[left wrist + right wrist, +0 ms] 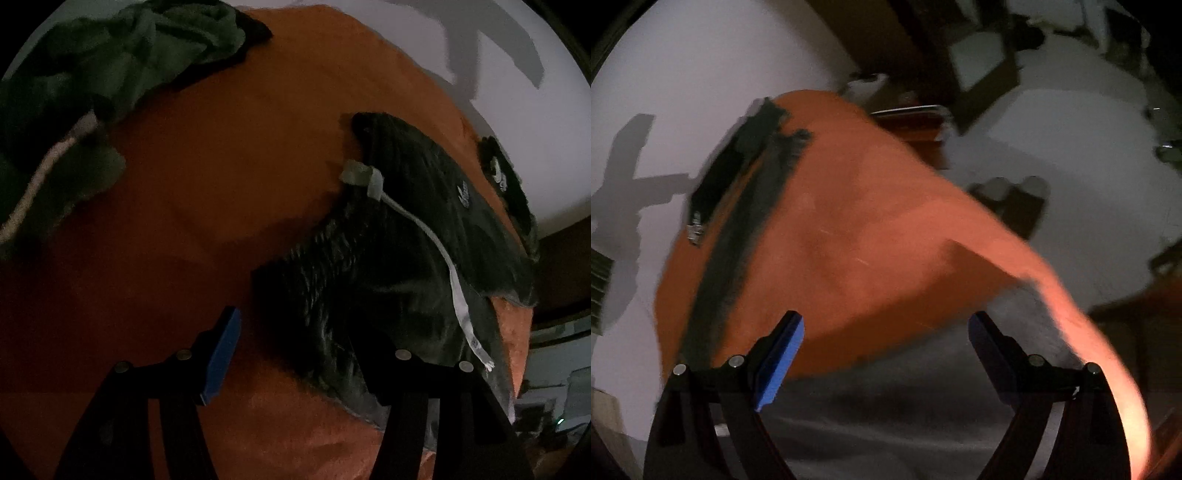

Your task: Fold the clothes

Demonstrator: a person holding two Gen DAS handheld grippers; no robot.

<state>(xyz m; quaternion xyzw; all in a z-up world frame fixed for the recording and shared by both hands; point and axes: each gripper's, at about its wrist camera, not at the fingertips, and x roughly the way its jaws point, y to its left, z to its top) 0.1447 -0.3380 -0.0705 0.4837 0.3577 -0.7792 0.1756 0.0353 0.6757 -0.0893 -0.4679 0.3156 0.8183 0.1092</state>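
Left gripper (pixel 310 354) spread wide over dark drawstring garment (pixel 369 277) at lower right, right gripper (pixel 886 354) equally wide, empty; likely needing a waistband pinch.

orange blanket (pixel 177 206) lying under and ahead of the fingers, white wall (pixel 424 40) sitting beyond it. right view: grey floor (pixel 1052 122) showing past the fingertips, dark wooden furniture (pixel 908 33) standing farther off, blurred.

left wrist: close above orange cover (pixel 221 184) | right wrist: farther, blurred | shared: probably that cover (pixel 868 221)
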